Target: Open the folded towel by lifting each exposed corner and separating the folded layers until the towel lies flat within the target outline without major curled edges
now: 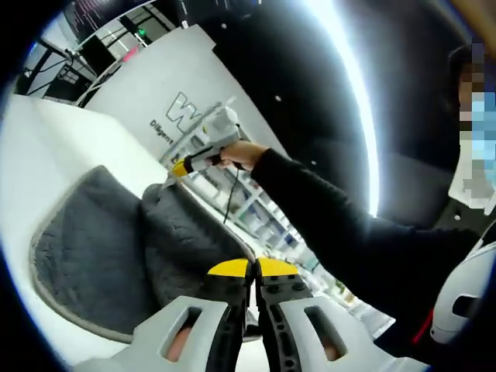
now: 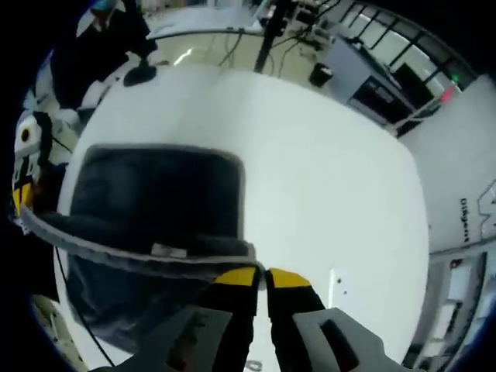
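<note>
1. The left gripper (image 1: 253, 269) is pinched shut on the gray towel (image 1: 93, 248).
2. The right gripper (image 2: 261, 276) also looks clamped on the towel's edge, lifted over the white table (image 2: 333, 178).
3. Next, pull the corners apart and lay it flat.

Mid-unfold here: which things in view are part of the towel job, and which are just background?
In the job:
- grey towel, an edge lifted
- right gripper, shut on the towel's edge
- left gripper, shut at the towel
- white table under it

Lying about:
- white sign panel with lettering
- shelving behind
- black stand on the floor
</note>
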Demonstrator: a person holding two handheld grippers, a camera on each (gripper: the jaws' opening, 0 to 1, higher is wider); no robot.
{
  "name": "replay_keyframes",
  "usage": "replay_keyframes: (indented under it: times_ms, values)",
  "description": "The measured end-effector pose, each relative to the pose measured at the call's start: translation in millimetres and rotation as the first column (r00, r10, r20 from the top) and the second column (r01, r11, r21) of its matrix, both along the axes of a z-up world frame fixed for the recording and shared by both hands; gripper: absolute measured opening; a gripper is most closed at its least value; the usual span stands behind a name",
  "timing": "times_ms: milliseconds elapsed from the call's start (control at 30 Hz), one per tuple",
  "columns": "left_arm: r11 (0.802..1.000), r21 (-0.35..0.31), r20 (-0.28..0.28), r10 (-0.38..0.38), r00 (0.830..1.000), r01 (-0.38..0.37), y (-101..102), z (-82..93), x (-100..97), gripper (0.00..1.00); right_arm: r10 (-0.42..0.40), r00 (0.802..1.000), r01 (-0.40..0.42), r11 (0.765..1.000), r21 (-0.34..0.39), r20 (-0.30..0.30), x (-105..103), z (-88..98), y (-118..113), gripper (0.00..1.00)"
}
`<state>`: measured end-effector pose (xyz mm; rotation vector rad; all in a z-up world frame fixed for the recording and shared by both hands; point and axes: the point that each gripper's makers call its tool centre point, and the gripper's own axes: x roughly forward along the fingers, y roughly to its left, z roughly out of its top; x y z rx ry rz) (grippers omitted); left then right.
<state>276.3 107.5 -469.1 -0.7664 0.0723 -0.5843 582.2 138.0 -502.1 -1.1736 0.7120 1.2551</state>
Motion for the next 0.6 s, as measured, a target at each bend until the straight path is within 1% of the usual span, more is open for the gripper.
replay_keyframes:
  times_ms: [167, 233, 367, 500, 600]
  values:
    - [1.000, 0.000, 0.016, -0.024, 1.000, 0.024, -9.0, 5.6, -0.1, 0.00, 0.003, 1.000, -0.003, 1.000, 0.009, 0.016, 0.8, 1.9, -13.6, 0.00]
    - [0.999, 0.001, 0.023, -0.032, 0.999, 0.032, -10.4, 7.1, -0.8, 0.00, -0.005, 1.000, 0.005, 1.000, 0.010, 0.017, 1.7, 2.2, -19.9, 0.00]
    - [0.999, 0.007, 0.037, -0.052, 0.998, 0.052, -19.5, 11.8, 0.1, 0.00, -0.020, 0.999, 0.020, 1.000, 0.013, 0.025, 2.4, 3.9, -33.0, 0.00]
    - [0.998, 0.005, 0.040, -0.068, 0.997, 0.068, -20.8, 9.5, -2.0, 0.00, -0.025, 0.999, 0.025, 1.000, -0.002, 0.048, 2.7, 3.4, -49.7, 0.00]
    - [0.996, 0.003, 0.042, -0.084, 0.996, 0.084, -24.4, 8.9, -4.9, 0.00, -0.037, 0.998, 0.037, 0.999, 0.003, 0.048, 2.3, 4.2, -60.4, 0.00]
